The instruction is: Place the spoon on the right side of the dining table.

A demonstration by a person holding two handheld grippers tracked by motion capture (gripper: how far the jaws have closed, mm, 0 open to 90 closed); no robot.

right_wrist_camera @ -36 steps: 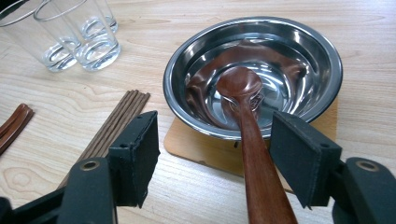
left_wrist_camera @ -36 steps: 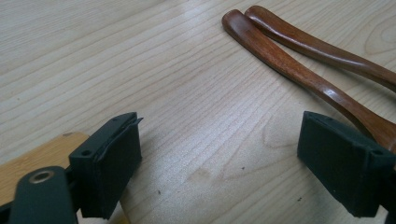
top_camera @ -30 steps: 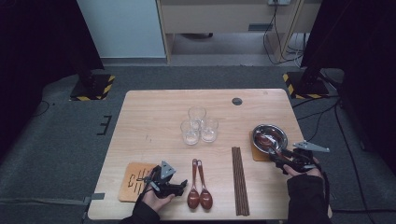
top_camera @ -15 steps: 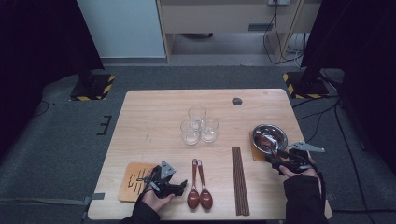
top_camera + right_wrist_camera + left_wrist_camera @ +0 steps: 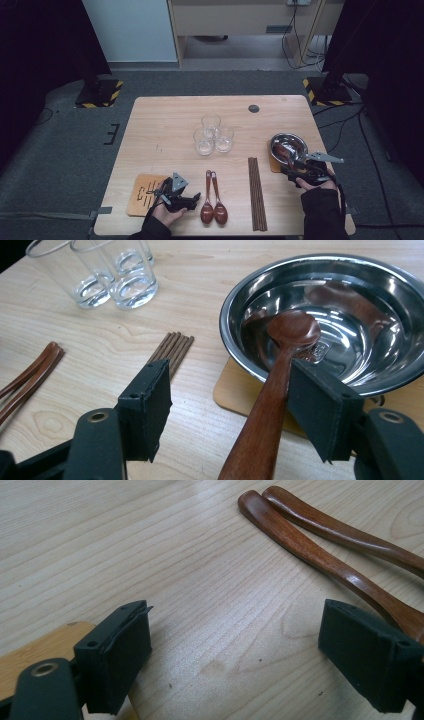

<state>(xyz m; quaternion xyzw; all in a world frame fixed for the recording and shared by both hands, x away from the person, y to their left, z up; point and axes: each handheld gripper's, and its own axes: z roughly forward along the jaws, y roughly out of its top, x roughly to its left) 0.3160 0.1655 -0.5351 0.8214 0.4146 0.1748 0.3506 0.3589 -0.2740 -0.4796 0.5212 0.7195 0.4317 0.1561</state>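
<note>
Spoon [image 5: 280, 385] rests in steel bowl [image 5: 240, 315] between right gripper's [image 5: 235, 410] parted jaws.

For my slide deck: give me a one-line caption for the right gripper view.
Open right gripper beside a wooden spoon whose head rests in a steel bowl.

No readable text; stamp in steel bowl [image 5: 320, 352] bottom illegible.
</note>
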